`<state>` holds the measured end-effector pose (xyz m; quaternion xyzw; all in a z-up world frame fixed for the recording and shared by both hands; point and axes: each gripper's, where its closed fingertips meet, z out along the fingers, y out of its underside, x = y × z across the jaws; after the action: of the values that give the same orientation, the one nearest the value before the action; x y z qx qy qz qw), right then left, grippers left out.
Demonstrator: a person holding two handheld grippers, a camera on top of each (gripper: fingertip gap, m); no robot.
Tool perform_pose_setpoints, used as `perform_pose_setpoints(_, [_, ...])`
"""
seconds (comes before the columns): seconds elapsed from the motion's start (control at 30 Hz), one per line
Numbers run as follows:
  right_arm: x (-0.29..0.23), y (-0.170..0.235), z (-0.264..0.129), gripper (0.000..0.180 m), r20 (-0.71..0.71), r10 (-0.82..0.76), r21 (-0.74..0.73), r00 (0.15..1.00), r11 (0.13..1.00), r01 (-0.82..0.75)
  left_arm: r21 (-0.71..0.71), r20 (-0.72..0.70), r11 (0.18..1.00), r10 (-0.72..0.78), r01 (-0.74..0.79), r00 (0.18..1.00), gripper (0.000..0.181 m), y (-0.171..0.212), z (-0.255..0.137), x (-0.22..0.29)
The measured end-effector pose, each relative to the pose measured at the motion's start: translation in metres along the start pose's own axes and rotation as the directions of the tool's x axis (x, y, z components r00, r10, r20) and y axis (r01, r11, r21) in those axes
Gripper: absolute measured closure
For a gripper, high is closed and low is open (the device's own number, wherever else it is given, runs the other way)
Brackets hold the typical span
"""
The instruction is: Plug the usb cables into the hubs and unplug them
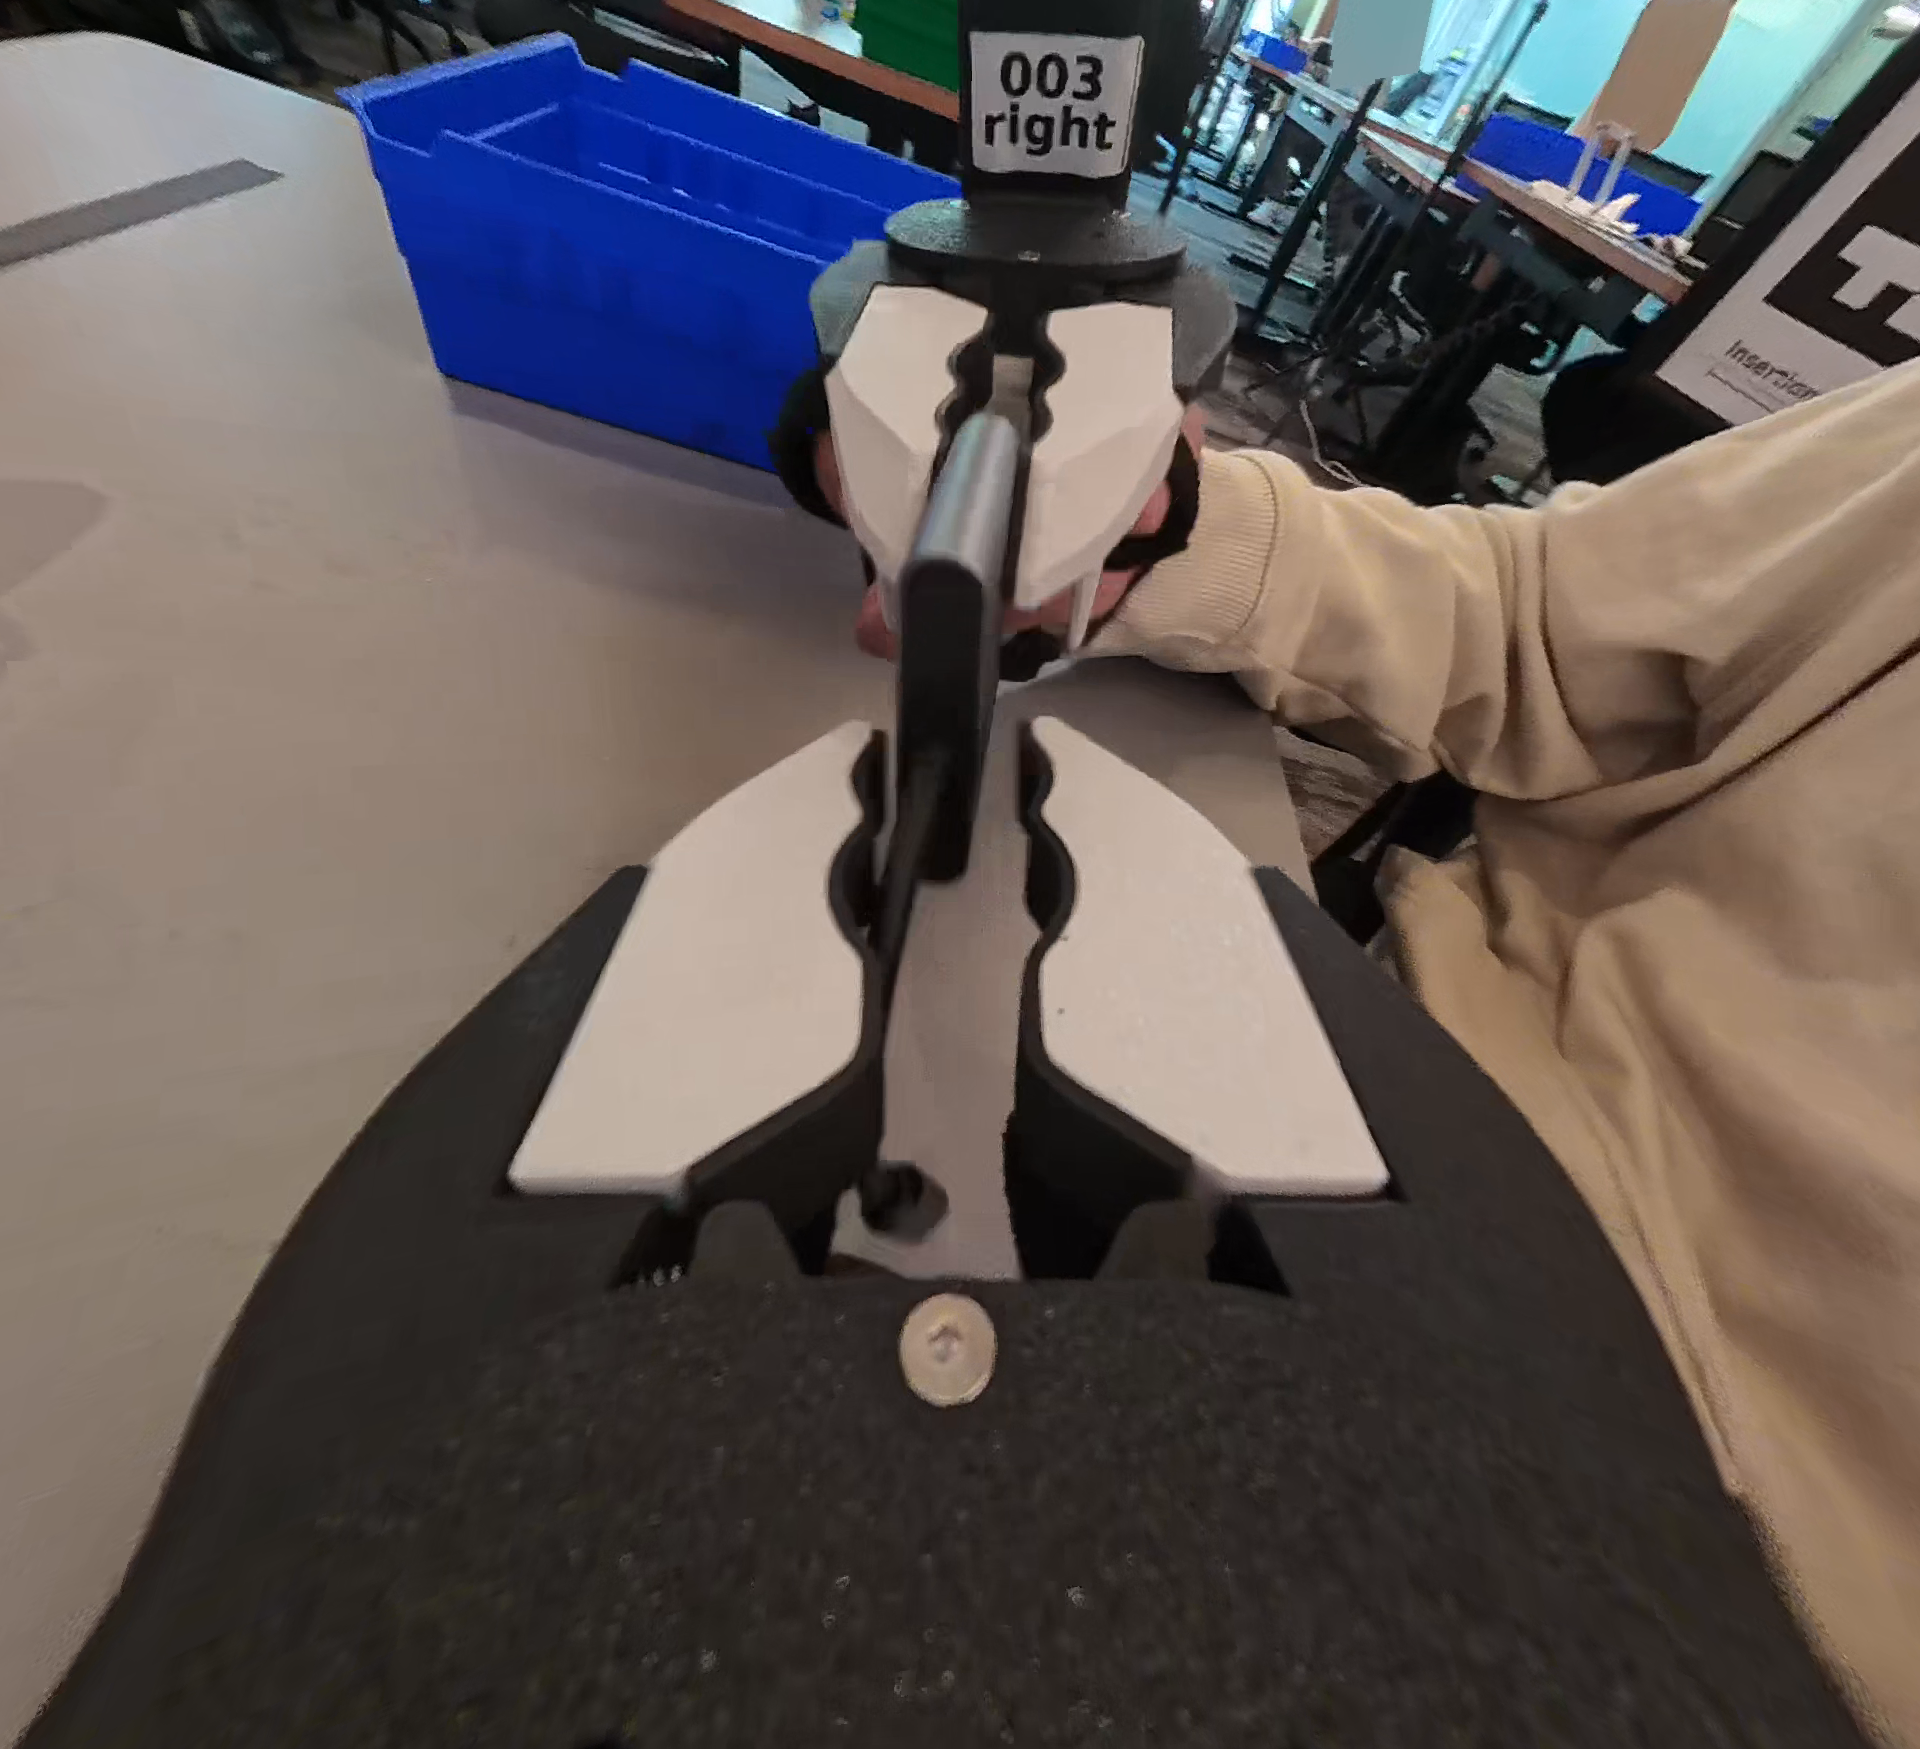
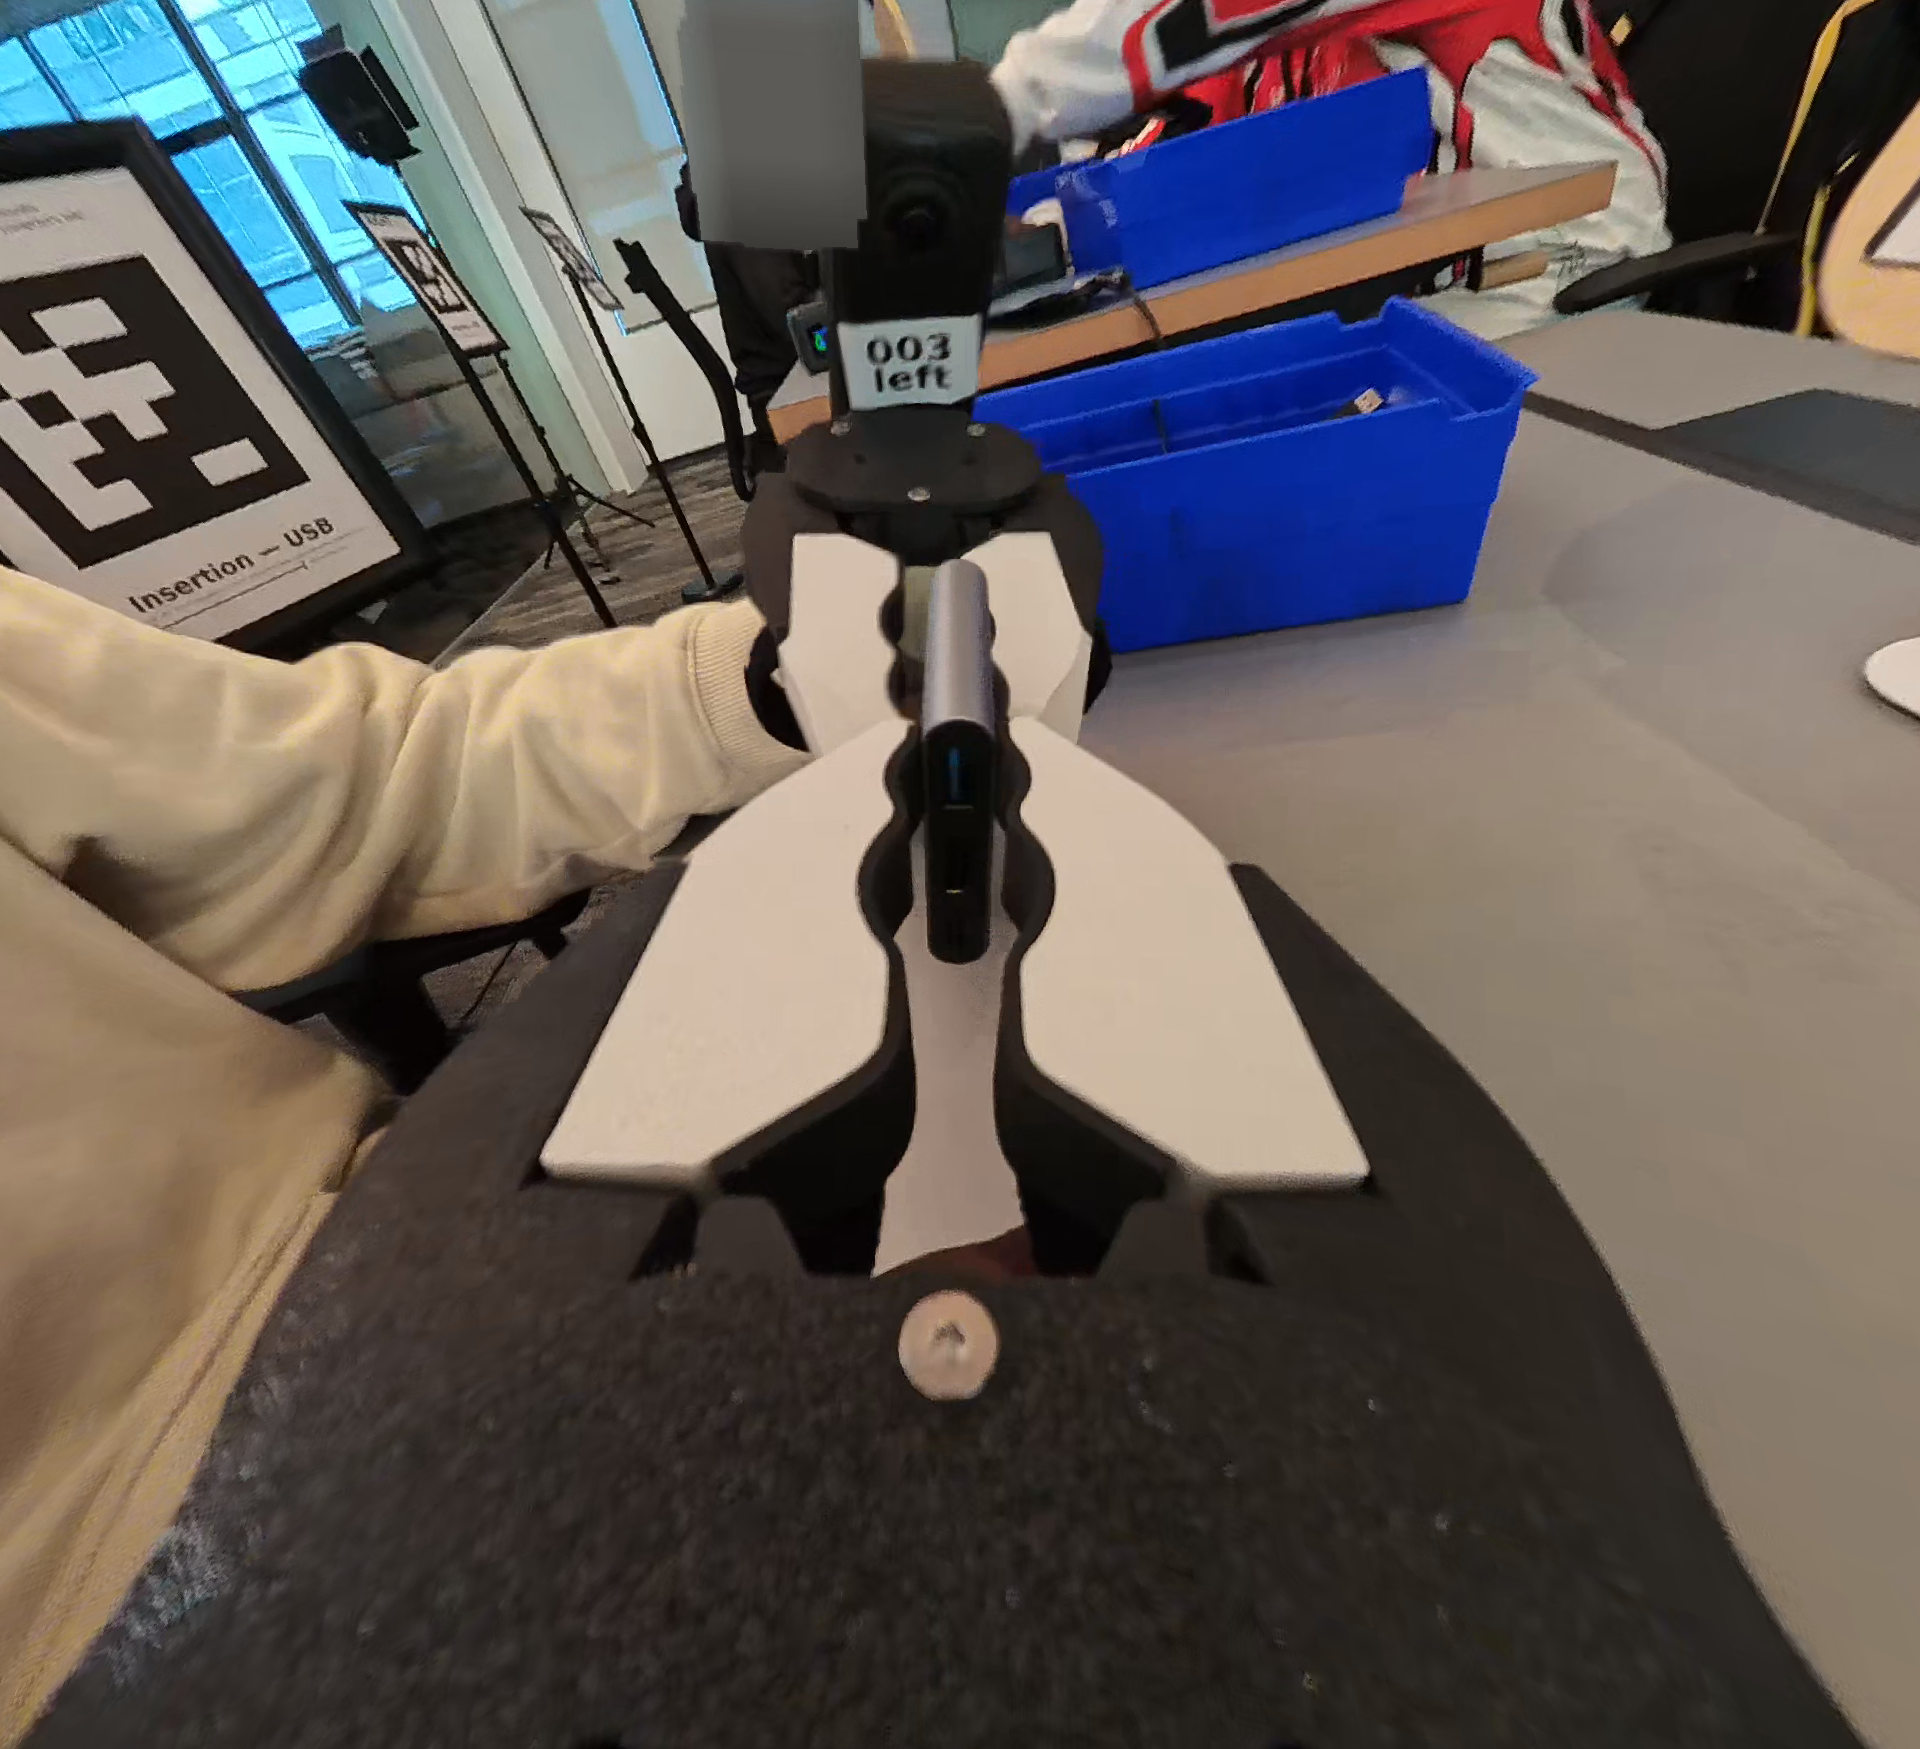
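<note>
One left gripper (image 1: 951,826), fingers narrowly parted around the cabled end of one slim grey metal USB hub (image 2: 958,743); one right gripper (image 2: 956,852) clamps its ported end above the table; one blue plastic bin (image 1: 623,245) beyond.

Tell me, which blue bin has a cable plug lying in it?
The nearer blue bin on the grey table; a silver plug shows inside. The farther bin sits on the wood-edged table.

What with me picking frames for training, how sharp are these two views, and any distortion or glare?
Left wrist view: strong fisheye bend along the table edge, hub sharp enough, background room soft. Right wrist view: same bend, hub ports visible, sleeve slightly smeared, windows bright but no glare on the table.
</note>
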<state>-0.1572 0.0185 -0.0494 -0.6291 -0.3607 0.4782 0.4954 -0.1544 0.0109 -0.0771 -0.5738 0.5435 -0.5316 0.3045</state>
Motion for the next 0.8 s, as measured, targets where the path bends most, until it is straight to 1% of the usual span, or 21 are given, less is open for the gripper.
perform_pose_setpoints(0.07, [-0.001,-0.009,-0.009,0.168,0.005,0.008,0.030,1.000,1.000,-0.008,0.038,0.039,0.999,0.002,-0.003,0.999,0.133,-0.005,-0.008,0.000])
perform_pose_setpoints(0.1, [0.000,-0.012,-0.014,0.168,-0.008,0.009,0.038,1.000,0.999,-0.009,0.063,0.080,0.998,-0.005,0.000,0.997,0.127,-0.008,-0.014,-0.003])
perform_pose_setpoints(0.17, [0.005,-0.018,-0.027,0.168,-0.081,-0.011,0.044,0.997,0.999,0.015,0.105,0.209,0.994,-0.012,-0.011,0.978,0.117,-0.013,-0.026,-0.013])
perform_pose_setpoints(0.23, [0.012,-0.021,-0.041,0.168,-0.192,-0.042,0.041,0.981,0.998,0.051,0.137,0.378,0.990,-0.021,-0.033,0.926,0.107,-0.014,-0.039,-0.026])
perform_pose_setpoints(0.3, [0.019,-0.019,-0.058,0.168,-0.322,-0.079,0.034,0.944,0.995,0.095,0.169,0.555,0.983,-0.032,-0.076,0.831,0.093,-0.013,-0.053,-0.039])
perform_pose_setpoints(0.4, [0.033,-0.010,-0.083,0.168,-0.541,-0.132,0.023,0.831,0.985,0.171,0.189,0.717,0.976,-0.059,-0.112,0.694,0.097,-0.002,-0.068,-0.048])
perform_pose_setpoints(0.43, [0.037,-0.005,-0.091,0.168,-0.605,-0.138,0.022,0.784,0.982,0.189,0.189,0.769,0.976,-0.079,-0.108,0.634,0.098,0.003,-0.073,-0.053])
perform_pose_setpoints(0.5, [0.041,0.004,-0.103,0.168,-0.705,-0.145,0.023,0.695,0.974,0.226,0.199,0.848,0.974,-0.117,-0.106,0.517,0.100,0.014,-0.084,-0.063])
perform_pose_setpoints(0.53, [0.041,0.009,-0.107,0.168,-0.739,-0.141,0.030,0.658,0.970,0.241,0.216,0.867,0.971,-0.145,-0.098,0.476,0.102,0.020,-0.087,-0.066])
perform_pose_setpoints(0.57, [0.041,0.013,-0.110,0.168,-0.768,-0.136,0.037,0.626,0.966,0.255,0.244,0.868,0.966,-0.177,-0.090,0.463,0.104,0.024,-0.087,-0.066])
perform_pose_setpoints(0.6, [0.040,0.017,-0.111,0.168,-0.782,-0.137,0.037,0.608,0.964,0.264,0.275,0.859,0.958,-0.207,-0.081,0.469,0.106,0.027,-0.084,-0.065])
perform_pose_setpoints(0.63, [0.037,0.017,-0.110,0.168,-0.785,-0.143,0.032,0.603,0.963,0.269,0.296,0.839,0.953,-0.226,-0.067,0.495,0.106,0.028,-0.079,-0.063])
perform_pose_setpoints(0.67, [0.033,0.012,-0.111,0.168,-0.788,-0.158,0.034,0.595,0.954,0.299,0.299,0.831,0.952,-0.227,-0.063,0.508,0.107,0.027,-0.077,-0.060])
perform_pose_setpoints(0.7, [0.032,0.010,-0.111,0.168,-0.793,-0.170,0.034,0.584,0.947,0.320,0.291,0.839,0.953,-0.212,-0.084,0.502,0.107,0.025,-0.077,-0.059])
perform_pose_setpoints(0.8, [0.035,0.017,-0.108,0.168,-0.783,-0.163,0.017,0.601,0.959,0.284,0.261,0.859,0.957,-0.168,-0.131,0.483,0.109,0.022,-0.079,-0.055])
